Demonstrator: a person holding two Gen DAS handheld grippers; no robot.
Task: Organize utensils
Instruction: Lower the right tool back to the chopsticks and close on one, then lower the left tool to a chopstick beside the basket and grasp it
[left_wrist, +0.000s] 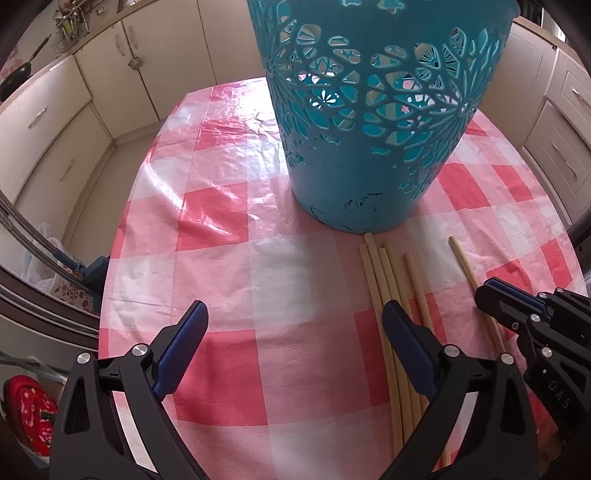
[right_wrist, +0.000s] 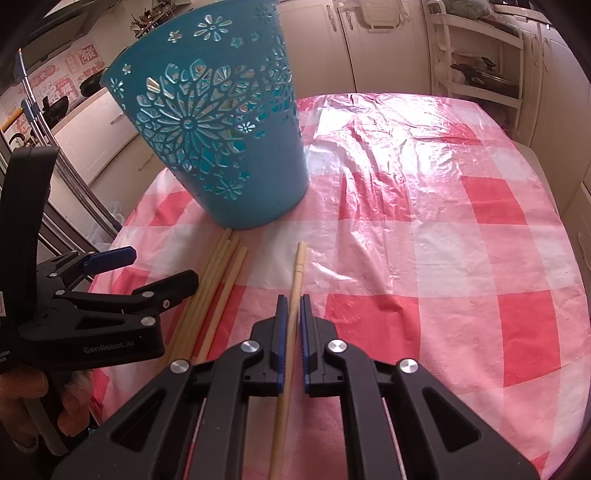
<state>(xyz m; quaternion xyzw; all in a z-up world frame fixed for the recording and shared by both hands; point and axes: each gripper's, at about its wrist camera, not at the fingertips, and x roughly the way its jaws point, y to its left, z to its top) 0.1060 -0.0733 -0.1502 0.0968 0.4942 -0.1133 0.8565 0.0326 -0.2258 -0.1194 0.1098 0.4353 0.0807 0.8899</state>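
A teal cut-out basket stands upright on the pink-and-white checked table; it also shows in the right wrist view. Several pale wooden chopsticks lie bundled in front of it, also seen in the right wrist view. One chopstick lies apart to the right. My right gripper has its jaws closed around this single chopstick; it appears at the left wrist view's right edge. My left gripper is open and empty over the table, its right finger above the bundle; the right wrist view shows it.
Cream kitchen cabinets surround the table. A white shelf rack stands behind the table at the right. A red flowered cushion sits low beyond the table's left edge. The tablecloth spreads to the right of the single chopstick.
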